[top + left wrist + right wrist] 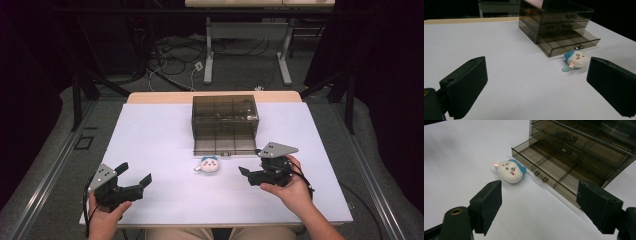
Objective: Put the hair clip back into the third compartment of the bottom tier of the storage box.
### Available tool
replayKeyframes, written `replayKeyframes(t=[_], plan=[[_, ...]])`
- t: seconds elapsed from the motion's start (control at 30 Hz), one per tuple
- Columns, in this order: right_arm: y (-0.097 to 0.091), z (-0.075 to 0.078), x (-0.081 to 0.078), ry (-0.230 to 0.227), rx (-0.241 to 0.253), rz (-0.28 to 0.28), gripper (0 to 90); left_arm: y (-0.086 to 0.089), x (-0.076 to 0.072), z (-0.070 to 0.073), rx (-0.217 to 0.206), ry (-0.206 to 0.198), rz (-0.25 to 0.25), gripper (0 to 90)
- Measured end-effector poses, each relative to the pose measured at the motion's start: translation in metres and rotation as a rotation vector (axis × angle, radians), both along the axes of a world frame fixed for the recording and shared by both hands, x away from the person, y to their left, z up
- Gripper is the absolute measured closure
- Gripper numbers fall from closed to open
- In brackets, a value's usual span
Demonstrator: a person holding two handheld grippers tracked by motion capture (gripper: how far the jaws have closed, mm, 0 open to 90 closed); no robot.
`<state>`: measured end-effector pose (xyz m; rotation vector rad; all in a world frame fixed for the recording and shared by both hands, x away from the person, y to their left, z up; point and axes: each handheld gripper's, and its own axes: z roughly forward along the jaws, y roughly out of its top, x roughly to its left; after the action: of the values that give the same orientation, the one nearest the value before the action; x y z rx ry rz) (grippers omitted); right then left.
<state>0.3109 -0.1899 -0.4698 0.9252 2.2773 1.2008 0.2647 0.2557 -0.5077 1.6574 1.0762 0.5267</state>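
nearest us, our left gripper [134, 176] sits at about seven o'clock on the white tabletop [150, 140], jaws spread wide with nothing between them, and our right gripper [251, 165] at about four o'clock is likewise gaping and empty. between the two, close to the table's centre, lies the small white plush toy with a blue cap and a stitched face [208, 164], resting on its side just in front of the drawer front without quite touching it, as far as we can tell. we judge it light, soft and squashy, not slippery and not fragile, so a pinch across its round white body should hold; we would avoid the little pink tab [495, 164] and the thin blue flap [567, 68], which look too floppy to carry it. from the right gripper it lies toward nine o'clock, a short reach over bare table. just beyond it, toward twelve o'clock, stands the smoky translucent plastic three-drawer organiser [225, 116], its bottom drawer [551, 173] pulled out, divided into compartments that look empty. its low front wall and small metal knob [541, 176] crowd the toy's far side, so we would close from the open flanks. farther off, a grey-legged table [247, 30] and loose cables [172, 62] lie on the floor.
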Motion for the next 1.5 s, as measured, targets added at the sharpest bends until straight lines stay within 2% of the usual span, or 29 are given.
replayKeyframes(t=[0.33, 0.37, 0.4, 0.5, 0.8, 0.9, 1.0, 1.07, 1.27, 1.5], plan=[[0.014, 0.0, 0.007, 0.046, -0.013, 0.011, 15.6, 0.0, 0.0, -0.001, 0.002, 0.003, -0.003, 3.7], [0.016, 0.0, 0.009, 0.068, -0.028, 0.012, 14.8, 0.0, 0.001, -0.001, 0.006, 0.001, -0.003, 3.7], [0.018, -0.002, 0.01, 0.061, -0.016, 0.008, 14.7, 0.0, 0.001, -0.001, 0.006, 0.002, -0.004, 3.7], [0.02, -0.002, 0.011, 0.064, -0.026, 0.01, 14.5, 0.0, 0.001, -0.001, 0.006, 0.002, -0.004, 3.7], [0.028, -0.003, 0.017, 0.093, -0.028, 0.004, 1.9, 0.0, 0.001, -0.001, 0.005, 0.005, -0.006, 3.7], [0.03, -0.004, 0.02, 0.102, -0.022, 0.009, 0.3, 0.0, 0.001, -0.001, 0.002, 0.007, -0.007, 3.7], [0.033, -0.005, 0.022, 0.093, -0.019, 0.002, 0.0, 0.0, 0.001, -0.001, 0.006, 0.005, -0.005, 3.7], [0.035, -0.004, 0.023, 0.112, -0.039, -0.002, 0.0, 0.0, 0.001, -0.001, -0.001, 0.006, -0.004, 3.6], [0.044, -0.006, 0.028, 0.104, -0.042, -0.002, 0.0, 0.002, 0.002, -0.001, -0.008, 0.009, 0.014, 3.6], [0.054, -0.007, 0.034, 0.131, -0.058, 0.001, 0.0, 0.003, 0.002, -0.002, -0.012, 0.012, 0.014, 2.6]])
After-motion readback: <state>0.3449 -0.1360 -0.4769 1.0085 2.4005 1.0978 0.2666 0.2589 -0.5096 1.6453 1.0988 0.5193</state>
